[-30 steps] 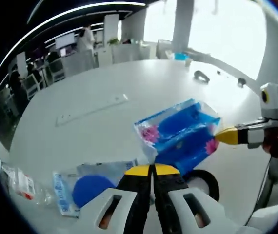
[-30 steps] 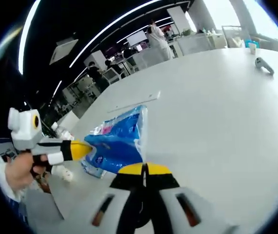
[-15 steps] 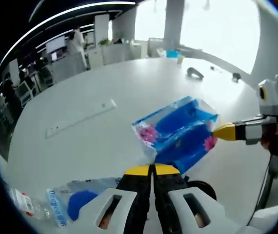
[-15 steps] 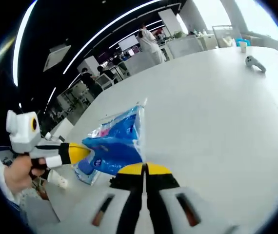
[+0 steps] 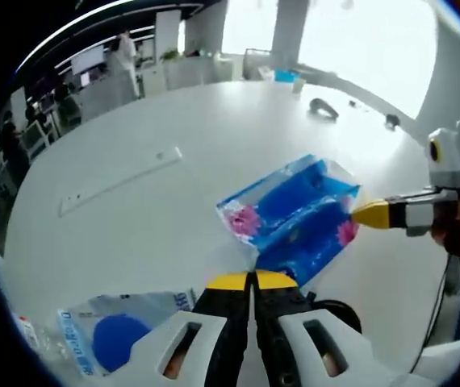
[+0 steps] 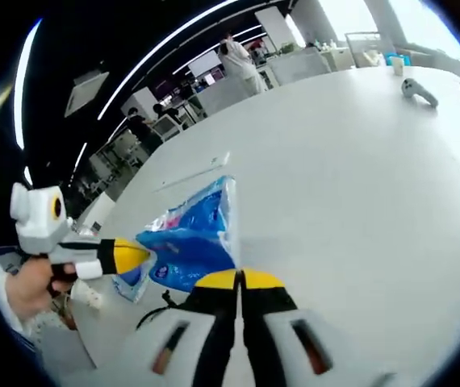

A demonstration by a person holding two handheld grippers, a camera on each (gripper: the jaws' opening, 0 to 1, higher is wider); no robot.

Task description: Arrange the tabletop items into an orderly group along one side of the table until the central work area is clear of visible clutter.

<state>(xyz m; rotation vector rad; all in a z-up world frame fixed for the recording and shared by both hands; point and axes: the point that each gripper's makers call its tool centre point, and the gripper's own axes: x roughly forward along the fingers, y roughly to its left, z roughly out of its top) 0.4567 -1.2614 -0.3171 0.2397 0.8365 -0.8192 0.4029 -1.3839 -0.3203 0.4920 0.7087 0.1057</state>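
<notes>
Our left gripper (image 5: 253, 280) and right gripper (image 6: 239, 280) each pinched an end of the blue tissue pack (image 5: 290, 219), jaws closed on its wrapper, holding it above the white table (image 5: 157, 121). Compared with a second earlier, the pack had barely shifted between us. The round-blue-item bag (image 5: 109, 353) slid lower left as the camera moved, so we judged the carry underway.

Tissue pack (image 5: 292, 214) between both claws, above table (image 5: 149, 218)

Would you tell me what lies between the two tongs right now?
The blue tissue pack spans the gap: the left tongs and right tongs each pinch one end, seen in the left gripper view.
</notes>
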